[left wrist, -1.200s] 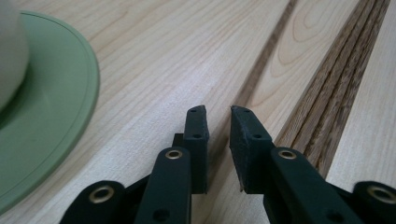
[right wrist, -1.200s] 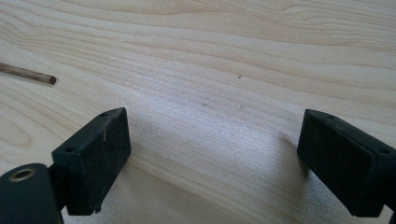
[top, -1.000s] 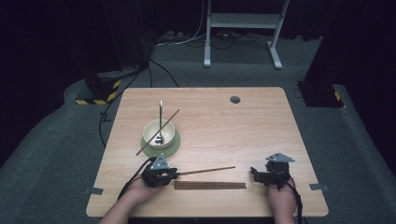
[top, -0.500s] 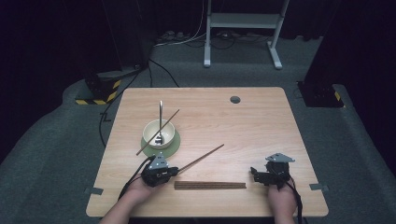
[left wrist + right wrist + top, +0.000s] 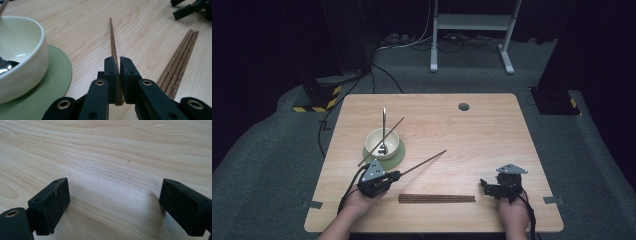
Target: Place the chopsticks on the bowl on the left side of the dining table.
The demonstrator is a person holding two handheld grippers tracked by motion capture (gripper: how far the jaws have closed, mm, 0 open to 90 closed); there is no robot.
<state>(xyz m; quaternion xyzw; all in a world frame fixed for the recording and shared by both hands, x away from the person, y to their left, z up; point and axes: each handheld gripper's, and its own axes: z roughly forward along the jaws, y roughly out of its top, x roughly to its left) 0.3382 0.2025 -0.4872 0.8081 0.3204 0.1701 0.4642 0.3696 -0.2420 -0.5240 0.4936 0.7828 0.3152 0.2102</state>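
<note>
At the near left of the wooden table [image 5: 492, 130], the left gripper [image 5: 393, 175] had its two black jaws clamped on the thick end of a single dark wooden chopstick [image 5: 424, 161], having just finished closing on it. The stick ran out from the jaws, up and to the right across the tabletop, with its thin tip raised off the wood and pointing toward the middle of the table. Seen along the jaws, the chopstick [image 5: 113, 46] sat pinched between the two pads, straight ahead of them. Just below and right of that gripper, a bundle of chopsticks [image 5: 437, 198] lay flat on the table, side by side and parallel to the near edge, between the two hands. Behind the left gripper stood a cream bowl [image 5: 381, 142] on a green saucer [image 5: 398, 154], with a metal spoon [image 5: 383, 125] standing in it and another chopstick [image 5: 379, 142] leaning across its rim. The right gripper [image 5: 484, 185] rested at the near right, its jaws spread wide over bare wood with nothing between them, well apart from the bundle's end.
</note>
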